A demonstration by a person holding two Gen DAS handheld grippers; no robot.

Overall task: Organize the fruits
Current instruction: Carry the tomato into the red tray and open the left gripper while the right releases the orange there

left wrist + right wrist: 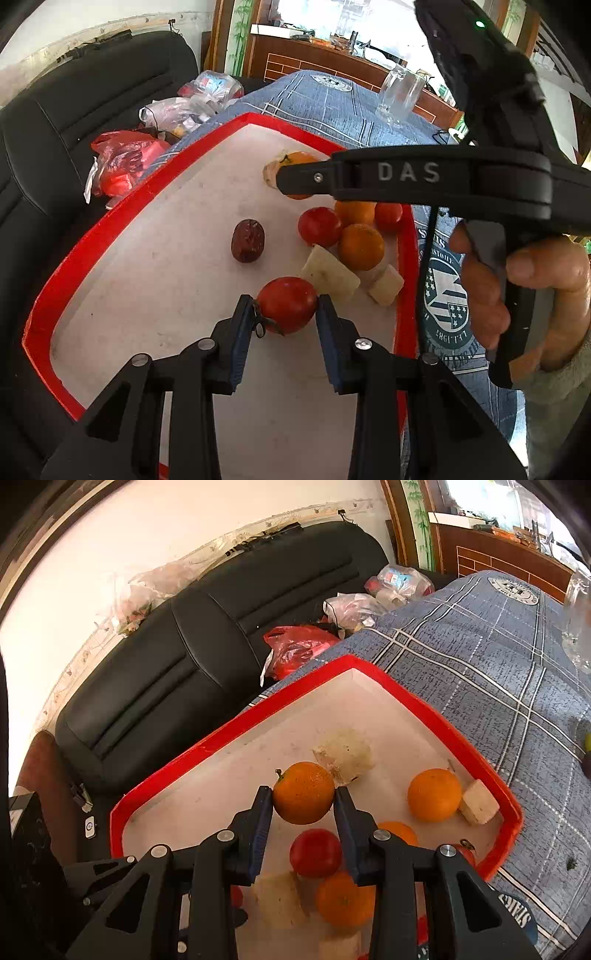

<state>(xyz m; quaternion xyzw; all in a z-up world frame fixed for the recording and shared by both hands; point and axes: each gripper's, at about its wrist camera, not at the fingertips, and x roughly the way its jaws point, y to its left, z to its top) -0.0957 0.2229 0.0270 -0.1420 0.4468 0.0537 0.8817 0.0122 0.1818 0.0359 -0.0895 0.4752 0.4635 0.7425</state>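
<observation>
A red-rimmed white tray (110, 229) lies on a blue checked cloth. My left gripper (284, 306) is shut on a red tomato (286, 304) just above the tray floor. My right gripper (303, 797) is shut on an orange (303, 793), held above the tray; it also shows in the left wrist view (299, 158), partly behind the right gripper's finger. On the tray lie a dark red date (248, 240), tomatoes (319, 226), oranges (361, 246) and pale fruit chunks (330, 275). In the right wrist view the tray (229, 723) holds another orange (434, 794) and a tomato (315, 853).
A clear glass jar (399, 94) stands on the cloth (332, 103) beyond the tray. A black sofa (192, 635) runs along the tray's left side with a red plastic bag (125, 162) and clear bags (192, 103) on it. A wooden counter (325, 55) is behind.
</observation>
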